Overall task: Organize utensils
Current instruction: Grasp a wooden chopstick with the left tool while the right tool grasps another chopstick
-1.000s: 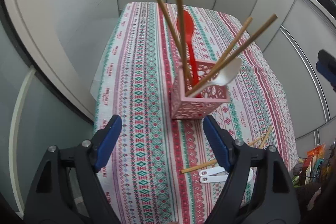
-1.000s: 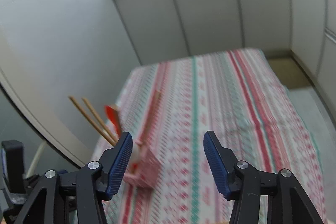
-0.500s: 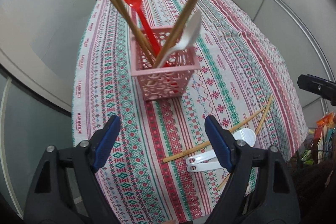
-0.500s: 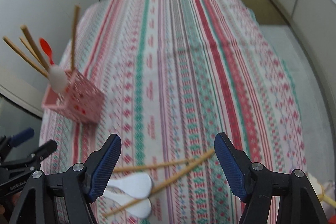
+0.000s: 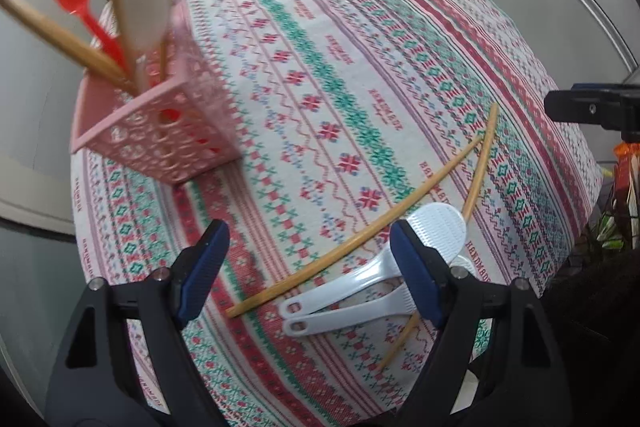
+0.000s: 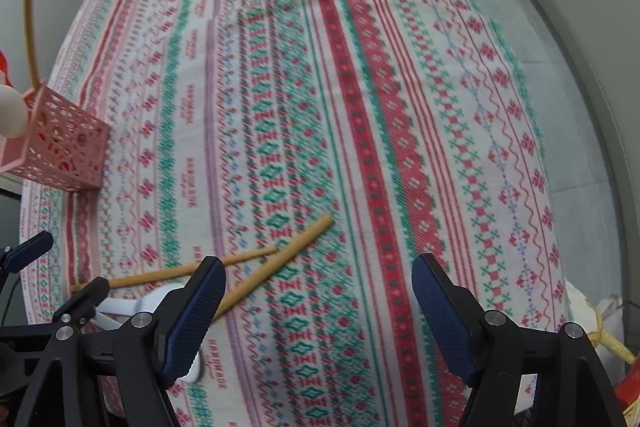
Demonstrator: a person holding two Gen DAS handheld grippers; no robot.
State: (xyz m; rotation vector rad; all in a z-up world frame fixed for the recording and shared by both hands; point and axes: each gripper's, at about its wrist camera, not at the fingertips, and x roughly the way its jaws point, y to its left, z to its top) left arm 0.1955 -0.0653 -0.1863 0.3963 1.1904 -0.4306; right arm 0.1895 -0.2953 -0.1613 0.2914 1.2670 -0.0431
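The left gripper point(image 5: 308, 267) is wide open and holds nothing. The right gripper point(image 6: 318, 301) has just been opening, with nothing between its jaws. Two white plastic rice spoons point(image 5: 360, 283) and two thin wooden chopsticks point(image 5: 352, 243) lie crossed at the lower right of the left view. The pink lattice plastic basket point(image 5: 160, 131) stands at the upper left.

Bright, even indoor light with soft, faint shadows. Both fisheye views bow straight lines, with dark corners. Left view: the pink basket point(image 5: 160, 123) at ten o'clock smears with motion blur. Right view: the tablecloth point(image 6: 360, 107) is slightly blurred throughout.
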